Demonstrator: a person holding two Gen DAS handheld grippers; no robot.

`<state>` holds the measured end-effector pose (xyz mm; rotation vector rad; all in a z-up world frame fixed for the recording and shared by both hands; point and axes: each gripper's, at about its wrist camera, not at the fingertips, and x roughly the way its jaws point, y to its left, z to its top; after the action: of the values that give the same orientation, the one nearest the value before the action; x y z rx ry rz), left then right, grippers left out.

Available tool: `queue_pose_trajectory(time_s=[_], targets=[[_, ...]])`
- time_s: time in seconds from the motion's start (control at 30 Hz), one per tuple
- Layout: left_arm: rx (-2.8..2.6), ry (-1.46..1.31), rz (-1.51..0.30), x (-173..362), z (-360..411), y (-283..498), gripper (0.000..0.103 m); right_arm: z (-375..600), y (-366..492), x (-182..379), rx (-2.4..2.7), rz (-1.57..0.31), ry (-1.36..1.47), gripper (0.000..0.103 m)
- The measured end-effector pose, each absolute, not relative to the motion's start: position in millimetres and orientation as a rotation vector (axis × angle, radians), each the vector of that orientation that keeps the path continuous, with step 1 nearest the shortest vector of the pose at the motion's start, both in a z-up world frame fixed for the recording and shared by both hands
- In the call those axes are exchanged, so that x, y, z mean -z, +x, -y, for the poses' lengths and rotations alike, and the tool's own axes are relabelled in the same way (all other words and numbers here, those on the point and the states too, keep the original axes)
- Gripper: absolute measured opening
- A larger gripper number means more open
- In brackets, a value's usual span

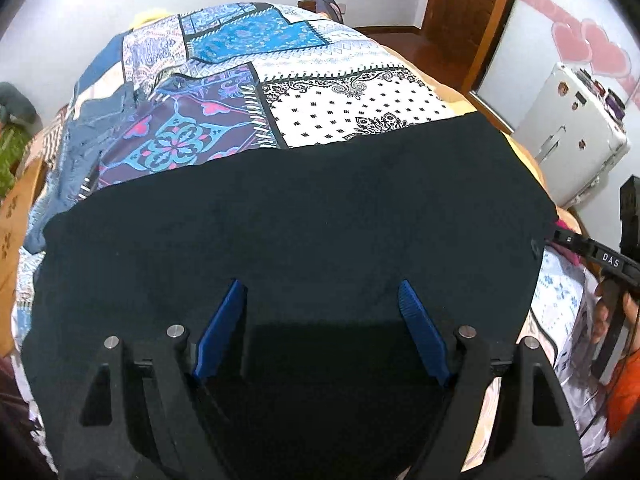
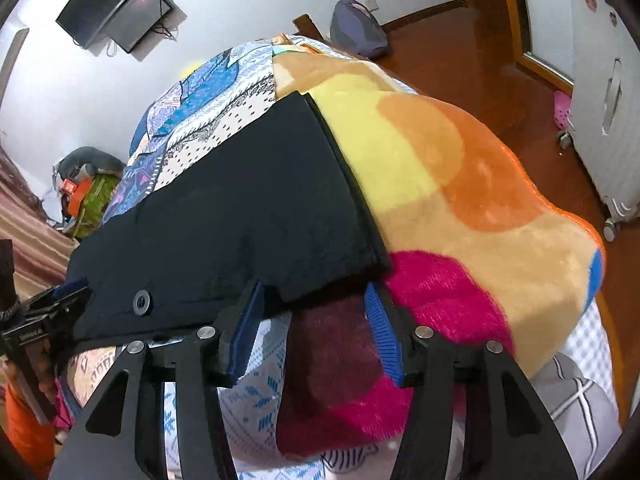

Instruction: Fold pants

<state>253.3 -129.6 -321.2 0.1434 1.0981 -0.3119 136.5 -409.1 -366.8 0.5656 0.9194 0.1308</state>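
Left gripper (image 1: 322,300): lower centre of left wrist view, blue pads (image 1: 224,328) spread wide apart, hanging over dark cloth with nothing clamped between them.
Right gripper (image 2: 316,300): lower centre of right wrist view, blue pads (image 2: 246,332) parted, left pad at the near corner of the dark cloth; contact with the cloth cannot be told. Also seen at right edge of left wrist view, tip at the cloth's right border.
Pants (image 1: 288,232): black, spread flat, filling the middle and lower part of left wrist view; in right wrist view (image 2: 224,216) running from lower left toward upper centre, two layers visible along the right edge, round dark button (image 2: 141,302) near lower left.
Patchwork sheet (image 1: 248,80): blue, white and purple print, upper half of left wrist view, directly beyond the pants' far edge.
Jeans (image 1: 96,120): faded blue, crumpled, left of frame on the sheet, apart from the pants.
Fleece blanket (image 2: 460,184): yellow, orange and magenta patches, right half of right wrist view, just beside and under the pants' right edge.
Suitcase (image 1: 572,128): white, hard-shelled, right side of left wrist view, standing off the bed.
Wall screen (image 2: 112,4): dark, upper left of right wrist view.
Person's hand (image 1: 608,300): right edge of left wrist view, on the other gripper's handle.
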Motion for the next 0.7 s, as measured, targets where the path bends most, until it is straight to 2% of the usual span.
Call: queue_pose_trajectory(time_s=[0.17, 0.27, 0.3, 0.47, 0.7], targets=[[0.304, 0.159, -1.077, 322.9, 134.0, 255.1, 0.083, 415.4, 135.9, 364.9, -0.118, -0.850, 0.625, 0.052], [0.302, 0.165, -1.070, 322.4, 134.7, 254.9, 0.083, 414.0, 140.4, 362.7, -0.086, -0.826, 0.590, 0.036], [0.302, 0.163, -1.072, 322.4, 134.7, 255.0, 0.083, 413.9, 141.8, 361.8, -0.076, -0.816, 0.572, 0.026], [0.306, 0.186, -1.059, 316.3, 137.3, 250.8, 0.076, 418.0, 137.9, 351.8, -0.095, -0.773, 0.581, 0.010], [0.342, 0.136, -0.987, 281.6, 118.6, 235.4, 0.076, 404.3, 140.9, 305.3, -0.157, -0.685, 0.562, 0.010]])
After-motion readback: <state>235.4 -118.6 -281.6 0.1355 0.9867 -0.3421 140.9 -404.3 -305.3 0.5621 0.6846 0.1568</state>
